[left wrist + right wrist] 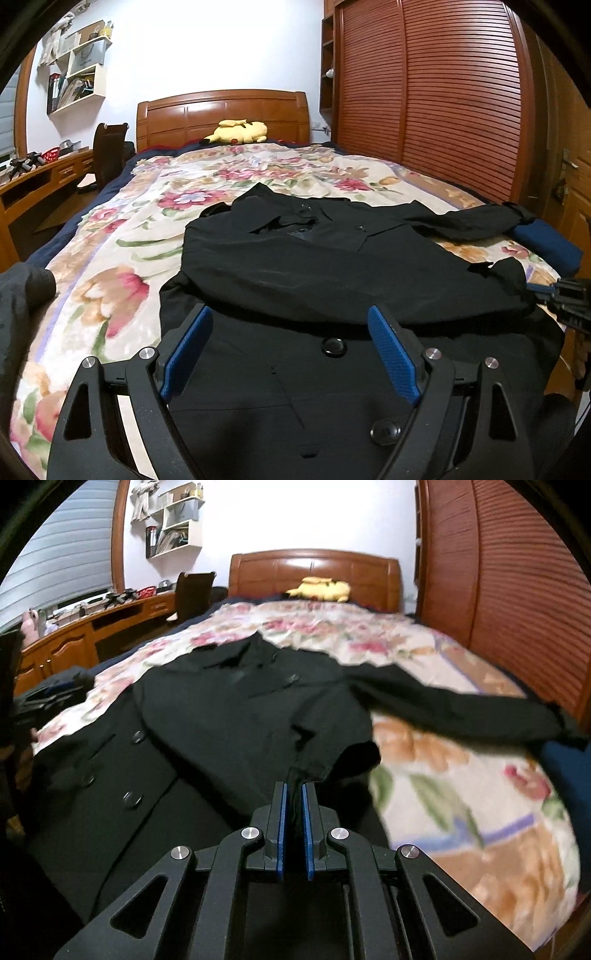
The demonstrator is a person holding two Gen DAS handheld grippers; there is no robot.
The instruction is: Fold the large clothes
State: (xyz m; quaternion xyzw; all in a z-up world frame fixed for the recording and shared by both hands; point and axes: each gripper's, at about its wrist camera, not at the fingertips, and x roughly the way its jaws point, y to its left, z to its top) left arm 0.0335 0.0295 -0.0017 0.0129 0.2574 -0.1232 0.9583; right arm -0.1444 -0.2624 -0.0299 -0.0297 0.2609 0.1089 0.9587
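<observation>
A large black buttoned coat (pixel 317 266) lies spread on the floral bedspread (pixel 122 236), collar toward the headboard. Its right sleeve (pixel 469 221) stretches out toward the wardrobe. My left gripper (pixel 290 321) hovers open over the coat's lower front, blue pads wide apart with nothing between them. In the right wrist view the same coat (pixel 221 716) fills the middle. My right gripper (pixel 294 788) is shut on a fold of the coat's right edge, the black cloth pinched between the blue pads. The right gripper's body shows at the right edge (pixel 572 299) of the left wrist view.
A yellow plush toy (pixel 240 132) rests by the wooden headboard (pixel 221 110). A slatted wooden wardrobe (pixel 443 103) runs along the bed's right side. A desk (pixel 85 627) and chair (pixel 192 590) stand on the left. A blue cushion (pixel 550 243) lies at the bed's right edge.
</observation>
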